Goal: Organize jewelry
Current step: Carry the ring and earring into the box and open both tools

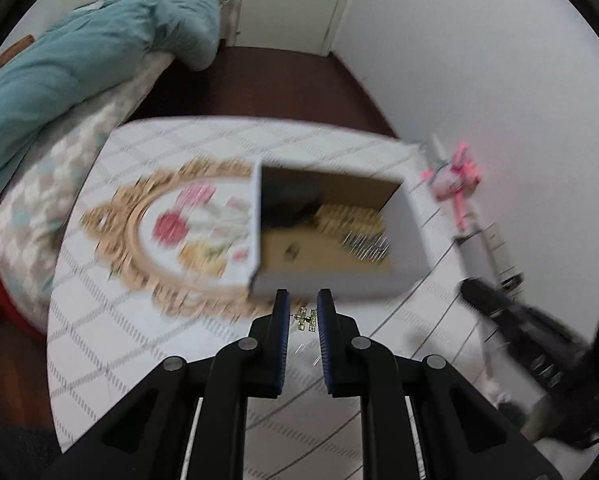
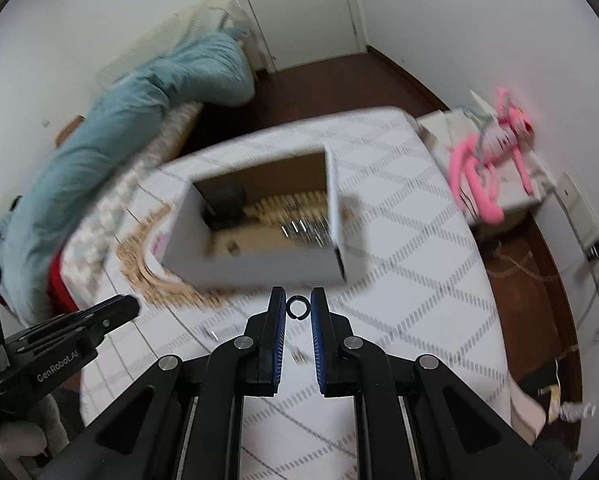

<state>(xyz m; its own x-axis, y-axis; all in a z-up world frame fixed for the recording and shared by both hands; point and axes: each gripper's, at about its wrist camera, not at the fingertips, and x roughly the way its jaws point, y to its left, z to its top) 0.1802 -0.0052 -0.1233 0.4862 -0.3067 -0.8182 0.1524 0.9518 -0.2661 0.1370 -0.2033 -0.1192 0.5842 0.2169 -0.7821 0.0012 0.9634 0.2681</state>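
Observation:
An open white cardboard box [image 1: 413, 236] with jewelry inside stands on the patterned table; it also shows in the right wrist view [image 2: 255, 268]. My left gripper [image 1: 303, 308] is shut on a small gold earring [image 1: 307, 319], held just in front of the box. My right gripper [image 2: 298, 305] is shut on a small dark ring [image 2: 297, 306], also just in front of the box. The left gripper shows from the side in the right wrist view [image 2: 111, 312].
An ornate gold-framed oval tray [image 1: 147, 240] with floral design lies left of the box. A bed with a teal blanket [image 1: 79, 76] is at the left. A pink plush toy [image 2: 495, 148] sits on a white box at the right.

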